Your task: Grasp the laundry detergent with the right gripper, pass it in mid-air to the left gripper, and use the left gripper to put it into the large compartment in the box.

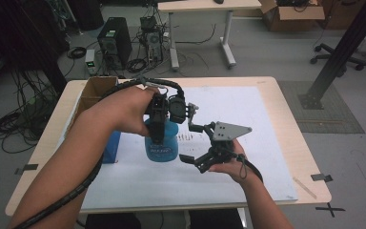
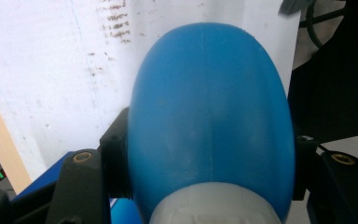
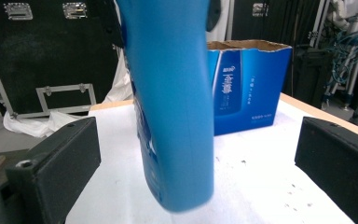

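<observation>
Bottle (image 1: 161,147), blue, hangs clear above the surface (image 1: 248,109) with the left tool (image 1: 158,125) clamped from above on its upper body, while the right tool (image 1: 196,145) waits just beside it, jaws spread, seemingly to take its lower end.

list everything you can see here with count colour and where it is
bottle: 1, blue with a pale cap, held over the white sheet
box: 1, blue printed carton, open top, left part of table
white sheet: 1, covers most of the table
table: 1, light wood
computer tower: 1, black, floor beyond table
cardboard box: 1, brown, floor at far right
left gripper: 1, black, shut on the bottle near its cap
right gripper: 1, black, open beside the bottle
</observation>
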Motion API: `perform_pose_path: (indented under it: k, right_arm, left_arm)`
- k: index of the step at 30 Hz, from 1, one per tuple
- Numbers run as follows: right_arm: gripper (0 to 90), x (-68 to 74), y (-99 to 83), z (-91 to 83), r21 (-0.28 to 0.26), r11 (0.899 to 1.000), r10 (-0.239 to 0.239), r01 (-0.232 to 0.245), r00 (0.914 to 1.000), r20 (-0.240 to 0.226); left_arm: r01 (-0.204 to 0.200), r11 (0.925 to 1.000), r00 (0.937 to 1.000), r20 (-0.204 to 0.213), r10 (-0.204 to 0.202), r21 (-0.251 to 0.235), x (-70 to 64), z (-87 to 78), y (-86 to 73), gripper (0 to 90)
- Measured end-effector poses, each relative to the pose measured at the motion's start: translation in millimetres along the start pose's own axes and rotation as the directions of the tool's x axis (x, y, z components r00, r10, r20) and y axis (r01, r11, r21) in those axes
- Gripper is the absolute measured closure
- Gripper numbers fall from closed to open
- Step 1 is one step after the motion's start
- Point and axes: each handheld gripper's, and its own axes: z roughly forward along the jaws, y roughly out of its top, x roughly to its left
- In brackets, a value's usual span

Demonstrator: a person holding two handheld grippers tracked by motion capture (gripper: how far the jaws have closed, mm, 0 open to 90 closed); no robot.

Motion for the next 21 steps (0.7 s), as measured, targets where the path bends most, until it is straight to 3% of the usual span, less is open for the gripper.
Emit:
perform_pose_path:
  k: [7,11,15,21]
  right_arm:
    - [0.0,-3.6,4.1,-26.8,0.012,1.000,-0.015,0.014,0.9993,0.035]
    - [0.0,-7.8,7.5,-42.0,0.021,1.000,-0.020,0.019,0.9980,0.060]
    - [0.0,-10.5,10.6,-53.7,0.028,0.999,-0.025,0.023,0.9968,0.076]
    - [0.0,-15.3,12.4,-64.1,0.049,0.999,-0.013,0.009,0.9957,0.091]
  left_arm:
    - [0.064,0.9978,0.9979,0.008,-0.064,-0.015,8.1,-9.2,-10.3,38.3]
    - [0.114,0.9933,0.9934,0.013,-0.114,-0.016,14.5,-14.8,-16.7,38.3]
    - [0.186,0.9824,0.9821,0.031,-0.186,-0.012,23.6,-22.2,-25.4,38.3]
    - [0.304,0.9527,0.9516,0.048,-0.304,0.003,36.9,-29.5,-37.7,38.2]
